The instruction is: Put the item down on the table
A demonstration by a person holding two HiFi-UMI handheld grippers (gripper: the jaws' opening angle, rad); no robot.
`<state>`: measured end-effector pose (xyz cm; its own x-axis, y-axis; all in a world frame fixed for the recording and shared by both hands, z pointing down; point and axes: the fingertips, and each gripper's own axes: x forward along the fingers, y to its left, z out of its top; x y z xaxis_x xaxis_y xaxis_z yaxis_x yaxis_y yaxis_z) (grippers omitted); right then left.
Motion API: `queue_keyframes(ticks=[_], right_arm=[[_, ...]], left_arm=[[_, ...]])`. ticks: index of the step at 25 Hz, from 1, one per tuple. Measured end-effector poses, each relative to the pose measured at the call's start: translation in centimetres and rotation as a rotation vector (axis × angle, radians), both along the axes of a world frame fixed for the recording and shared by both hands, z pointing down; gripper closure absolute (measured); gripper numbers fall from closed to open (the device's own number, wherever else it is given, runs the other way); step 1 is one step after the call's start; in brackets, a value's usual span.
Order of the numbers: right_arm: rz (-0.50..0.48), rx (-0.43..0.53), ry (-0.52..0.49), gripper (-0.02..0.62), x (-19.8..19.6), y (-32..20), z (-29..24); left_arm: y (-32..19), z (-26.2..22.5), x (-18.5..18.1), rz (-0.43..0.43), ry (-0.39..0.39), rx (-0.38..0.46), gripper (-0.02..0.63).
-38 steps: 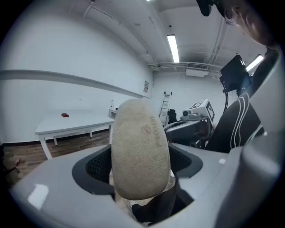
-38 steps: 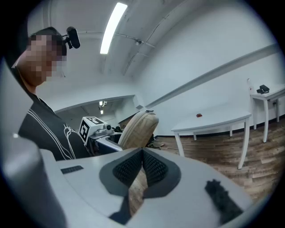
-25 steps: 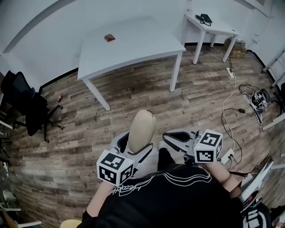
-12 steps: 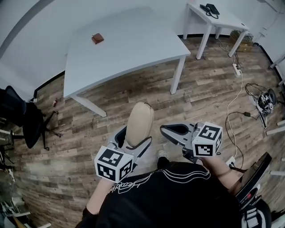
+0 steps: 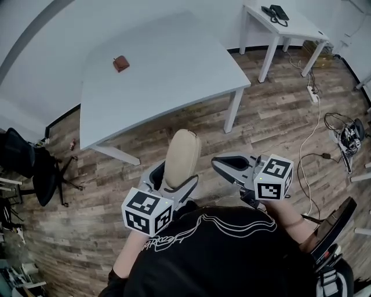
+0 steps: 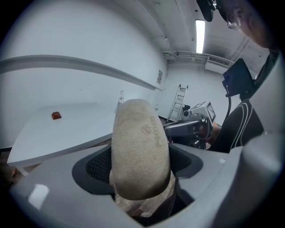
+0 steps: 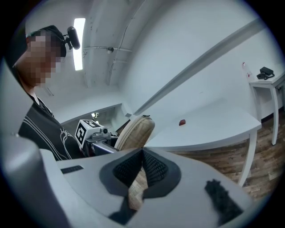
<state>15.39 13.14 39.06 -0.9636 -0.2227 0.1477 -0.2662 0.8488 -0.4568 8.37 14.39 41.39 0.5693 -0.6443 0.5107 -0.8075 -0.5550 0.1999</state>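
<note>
A beige shoe insole (image 5: 181,158) stands upright between the jaws of my left gripper (image 5: 174,182), which is shut on its lower end. In the left gripper view the insole (image 6: 140,147) fills the middle of the frame. My right gripper (image 5: 229,166) hovers beside it at the same height, its jaws closed together with nothing between them (image 7: 142,153). Both are over the wooden floor, short of the white table (image 5: 174,69) ahead. A small red-brown object (image 5: 120,62) lies on the table's far left part.
A smaller white table (image 5: 290,26) with a black item (image 5: 277,11) stands at the back right. A black office chair (image 5: 29,165) is at the left. Cables and a power strip (image 5: 313,93) lie on the floor at the right.
The white table has come closer and fills more of the head view. Both grippers keep their pose, and the insole stays held in the left one.
</note>
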Motion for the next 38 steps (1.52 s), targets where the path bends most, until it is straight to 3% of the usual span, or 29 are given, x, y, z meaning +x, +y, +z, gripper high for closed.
queue_keyframes(ticks=[13, 21, 32, 38], right_arm=[[0.050, 0.043, 0.015, 0.586, -4.8, -12.3, -1.0], [0.011, 0.096, 0.011, 0.586, -11.4, -21.0, -3.4], [0.019, 0.037, -0.023, 0.586, -17.1, -29.7, -2.2], [0.045, 0.013, -0.008, 0.586, -17.5, -32.5, -0.9]], left_arm=[[-12.9, -0.6, -4.7, 0.043, 0.032, 0.046, 0.227], [-22.1, -1.5, -11.0, 0.023, 0.036, 0.055, 0.227], [-30.4, 0.4, -17.0, 0.012, 0.012, 0.021, 0.227], [-34.2, 2.7, -18.2, 0.020, -0.047, 0.012, 0.227]])
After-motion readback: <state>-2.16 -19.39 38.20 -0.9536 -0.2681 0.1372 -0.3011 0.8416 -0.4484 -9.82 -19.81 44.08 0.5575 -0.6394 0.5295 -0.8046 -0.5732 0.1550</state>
